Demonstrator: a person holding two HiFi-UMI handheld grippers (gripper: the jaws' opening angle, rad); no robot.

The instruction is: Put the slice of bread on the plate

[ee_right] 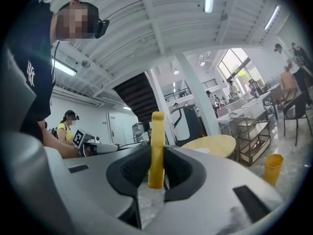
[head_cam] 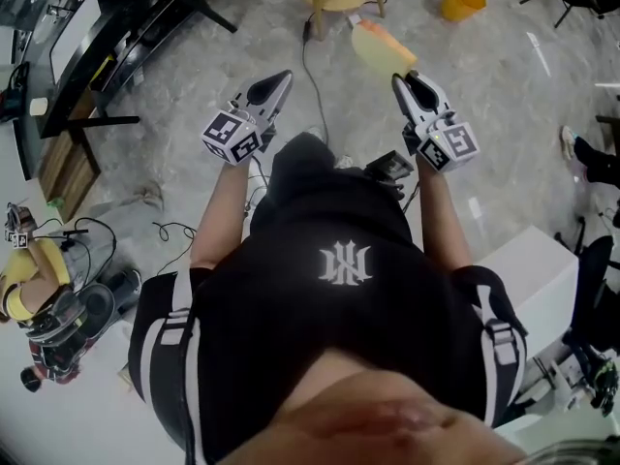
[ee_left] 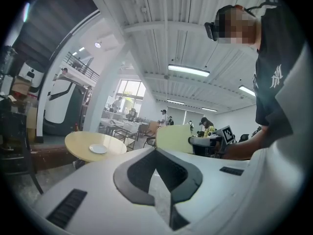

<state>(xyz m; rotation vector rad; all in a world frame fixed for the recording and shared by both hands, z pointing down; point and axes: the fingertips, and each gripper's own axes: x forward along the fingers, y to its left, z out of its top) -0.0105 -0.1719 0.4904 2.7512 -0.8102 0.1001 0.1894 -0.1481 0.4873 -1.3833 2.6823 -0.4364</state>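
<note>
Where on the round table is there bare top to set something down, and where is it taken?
The round table is bare from the white plate out to its rim on every side seen; only the plate, near the middle, takes space.

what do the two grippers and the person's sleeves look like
Left gripper and right gripper are pale grey shells tapering to a point, lined with black ribbed pads. Each bears a white marker cube with black square patterns. The person wears a black short-sleeved top with a white logo.
</note>
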